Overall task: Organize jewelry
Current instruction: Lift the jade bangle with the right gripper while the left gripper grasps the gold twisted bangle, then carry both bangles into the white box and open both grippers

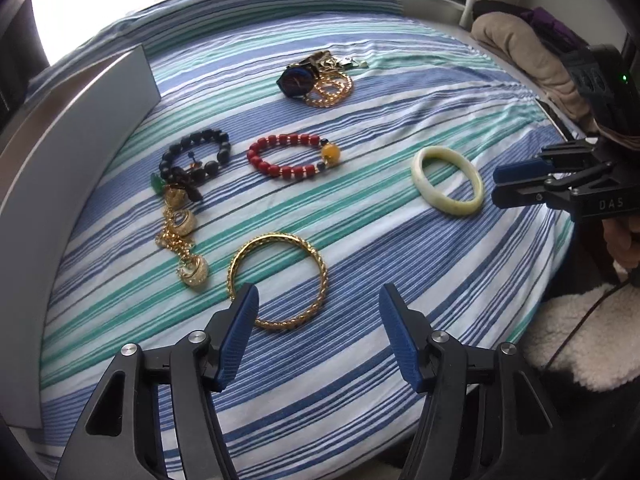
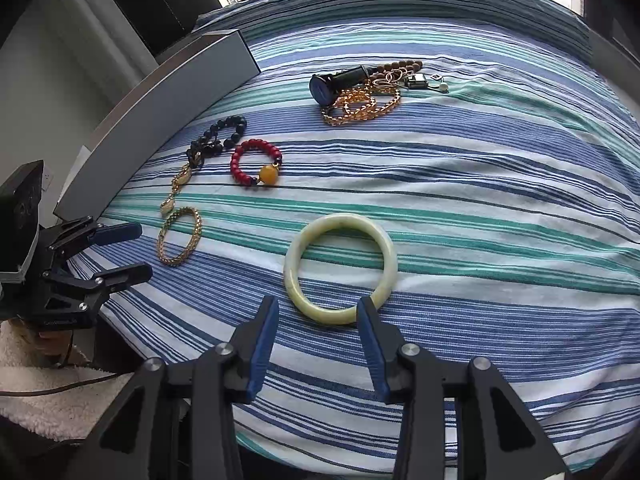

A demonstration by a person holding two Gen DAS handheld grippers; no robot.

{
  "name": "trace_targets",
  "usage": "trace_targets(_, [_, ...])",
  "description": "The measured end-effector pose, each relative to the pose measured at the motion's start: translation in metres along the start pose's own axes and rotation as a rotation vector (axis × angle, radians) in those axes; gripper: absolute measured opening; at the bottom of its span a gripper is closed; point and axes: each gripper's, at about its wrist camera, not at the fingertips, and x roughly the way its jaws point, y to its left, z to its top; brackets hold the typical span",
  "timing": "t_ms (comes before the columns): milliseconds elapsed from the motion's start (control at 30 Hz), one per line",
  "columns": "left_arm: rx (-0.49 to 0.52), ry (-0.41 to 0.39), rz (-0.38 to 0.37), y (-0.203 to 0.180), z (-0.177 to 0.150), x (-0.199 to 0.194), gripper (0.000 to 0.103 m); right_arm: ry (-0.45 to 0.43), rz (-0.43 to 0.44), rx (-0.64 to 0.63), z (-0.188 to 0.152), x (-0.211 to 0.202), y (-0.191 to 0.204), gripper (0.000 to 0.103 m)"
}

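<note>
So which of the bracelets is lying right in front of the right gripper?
The pale green bangle: smooth, solid stone, just ahead of the open right gripper. The gold bangle and beaded bracelets lie further left.

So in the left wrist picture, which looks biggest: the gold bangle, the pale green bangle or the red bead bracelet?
Largest to smallest, as they look in the left wrist view:
1. Gold bangle, though it lies nearest the camera, which may exaggerate it.
2. Red bead bracelet and pale green bangle: these look about alike, so I won't rank them.
</note>
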Motion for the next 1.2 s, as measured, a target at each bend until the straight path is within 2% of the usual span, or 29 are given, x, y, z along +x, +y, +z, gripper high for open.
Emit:
trace_targets(133, [0.086,0.023,0.045,-0.007,-0.002,0.017,0.059,0.013,0.030,-0.089,0.005,0.007,0.015,0.041])
trace_targets(200, [0.090,0.050,0.065,-0.004,-0.004,0.025,0.056,0.033,0.034,-0.149,0.010,0.018,0.026,0.041])
trace_targets(267, [0.064,0.057,0.044,-0.001,-0.006,0.026,0.051,0.052,0.013,-0.202,0.014,0.033,0.035,0.041])
trace_targets(300, [0.044,0.067,0.010,0.001,-0.007,0.026,0.035,0.067,-0.010,-0.226,0.015,0.041,0.038,0.041])
trace_targets(333, [0.026,0.069,-0.001,0.002,-0.008,0.024,0.006,0.084,-0.037,-0.249,0.015,0.049,0.040,0.041])
trace_targets(367, [0.013,0.075,0.000,0.003,-0.010,0.023,0.003,0.075,-0.055,-0.272,0.015,0.051,0.042,0.040])
trace_targets(400, [-0.005,0.078,0.005,0.004,-0.011,0.022,0.002,0.072,-0.076,-0.285,0.015,0.050,0.044,0.019])
trace_targets(433, [-0.032,0.075,-0.006,0.007,-0.012,0.020,0.002,0.085,-0.076,-0.283,0.016,0.050,0.043,0.011])
trace_targets(533, [-0.118,0.034,-0.050,0.016,-0.013,0.002,0.002,0.079,-0.042,-0.251,0.020,0.037,0.043,0.010])
trace_targets(600, [-0.162,-0.021,-0.069,0.024,-0.012,-0.021,0.002,0.059,-0.012,-0.229,0.025,0.023,0.045,0.010])
trace_targets(700, [-0.221,-0.109,-0.045,0.038,-0.007,-0.061,0.002,0.015,0.021,-0.229,0.037,0.001,0.056,0.010])
trace_targets(833, [-0.326,-0.190,0.051,0.079,0.004,-0.115,0.002,-0.047,0.058,-0.274,0.069,-0.022,0.083,0.010])
trace_targets(933, [-0.417,-0.240,0.147,0.133,0.011,-0.156,0.002,-0.095,0.085,-0.357,0.109,-0.032,0.119,0.010])
trace_targets(1000, [-0.474,-0.256,0.240,0.173,0.014,-0.176,0.002,-0.134,0.094,-0.429,0.142,-0.034,0.148,0.010])
trace_targets(1067, [-0.531,-0.252,0.326,0.214,0.016,-0.185,0.002,-0.176,0.109,-0.512,0.176,-0.033,0.182,0.010])
trace_targets(1133, [-0.613,-0.226,0.363,0.258,0.014,-0.184,0.002,-0.202,0.138,-0.577,0.210,-0.021,0.221,0.010])
trace_targets(1200, [-0.678,-0.187,0.388,0.299,0.010,-0.174,0.002,-0.193,0.193,-0.607,0.244,0.001,0.259,0.010])
